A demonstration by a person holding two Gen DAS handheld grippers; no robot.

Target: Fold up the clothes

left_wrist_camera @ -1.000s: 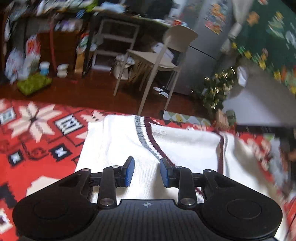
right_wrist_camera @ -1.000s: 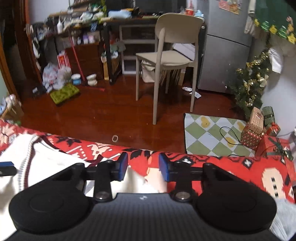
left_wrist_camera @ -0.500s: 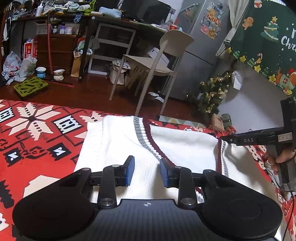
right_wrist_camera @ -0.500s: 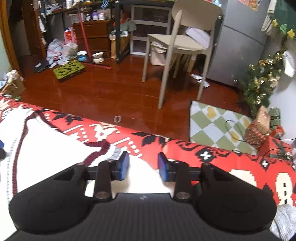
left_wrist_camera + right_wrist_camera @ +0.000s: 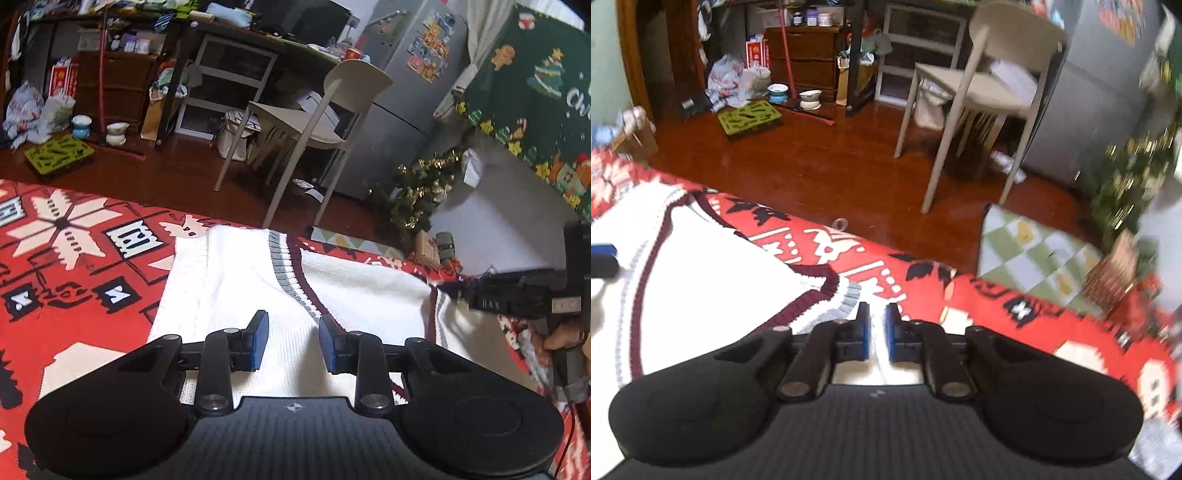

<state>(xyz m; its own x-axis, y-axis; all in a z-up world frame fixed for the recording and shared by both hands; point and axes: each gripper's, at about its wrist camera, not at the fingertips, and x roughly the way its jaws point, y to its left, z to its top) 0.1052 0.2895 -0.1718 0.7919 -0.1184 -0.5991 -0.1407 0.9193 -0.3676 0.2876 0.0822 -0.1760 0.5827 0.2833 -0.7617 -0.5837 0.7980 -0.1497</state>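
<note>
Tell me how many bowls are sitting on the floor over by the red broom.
2. A blue bowl stands left of the red broom, and a white bowl stands just right of it. Clutter nearby may hide others.

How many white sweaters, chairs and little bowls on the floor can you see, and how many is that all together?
white sweater: 1
chair: 1
bowls on the floor: 2
Total: 4
</note>
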